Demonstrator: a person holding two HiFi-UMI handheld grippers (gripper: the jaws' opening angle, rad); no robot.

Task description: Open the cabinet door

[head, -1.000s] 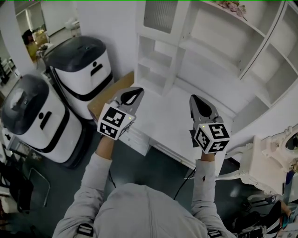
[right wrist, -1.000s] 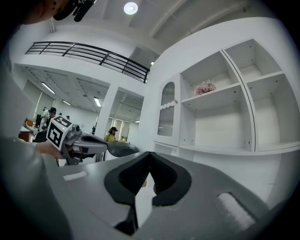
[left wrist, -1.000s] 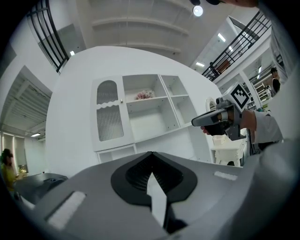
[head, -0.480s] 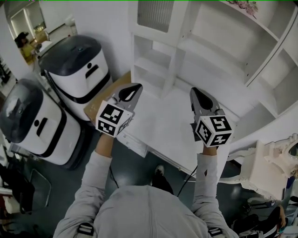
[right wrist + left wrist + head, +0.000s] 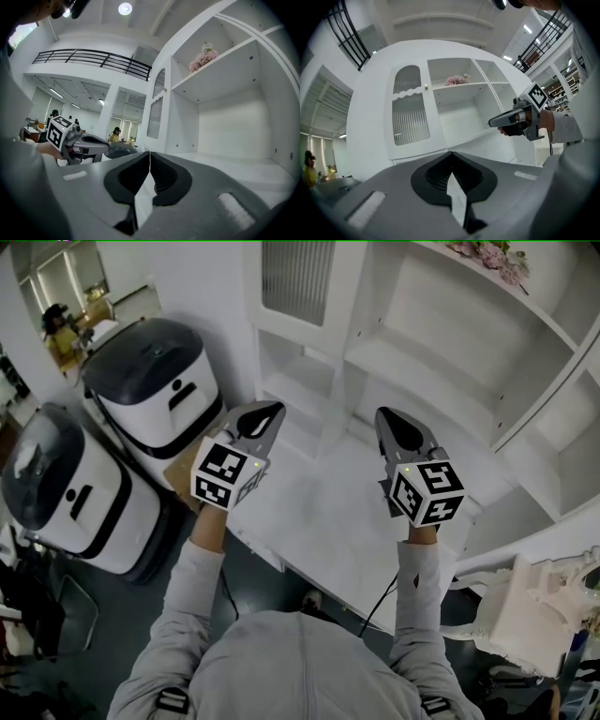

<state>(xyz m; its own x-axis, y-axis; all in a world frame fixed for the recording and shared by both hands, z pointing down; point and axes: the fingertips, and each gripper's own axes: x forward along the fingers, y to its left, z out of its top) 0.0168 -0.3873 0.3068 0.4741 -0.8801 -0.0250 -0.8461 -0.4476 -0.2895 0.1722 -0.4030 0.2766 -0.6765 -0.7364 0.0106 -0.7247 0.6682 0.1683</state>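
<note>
The white cabinet door [image 5: 295, 282] with ribbed glass stands closed at the top of the head view, above small open cubbies. It also shows in the left gripper view as the cabinet door [image 5: 410, 112] with a small gold knob [image 5: 425, 86], and edge-on in the right gripper view [image 5: 157, 110]. My left gripper [image 5: 275, 409] [image 5: 451, 153] is held level over the desk, shut and empty, below and short of the door. My right gripper [image 5: 386, 414] [image 5: 149, 152] hangs beside it to the right. Its jaws are just opening, the tips still almost touching, with nothing between them.
A white desk top [image 5: 319, 521] lies under both grippers. Open shelves [image 5: 441, 324] with pink flowers [image 5: 487, 257] fill the right side. Two white-and-black machines [image 5: 159, 371] [image 5: 56, 484] stand on the left, and a white ornate chair [image 5: 525, 606] at the lower right.
Both grippers have moved forward and a little up toward the cabinet, which now looks nearer. Both stay empty.
</note>
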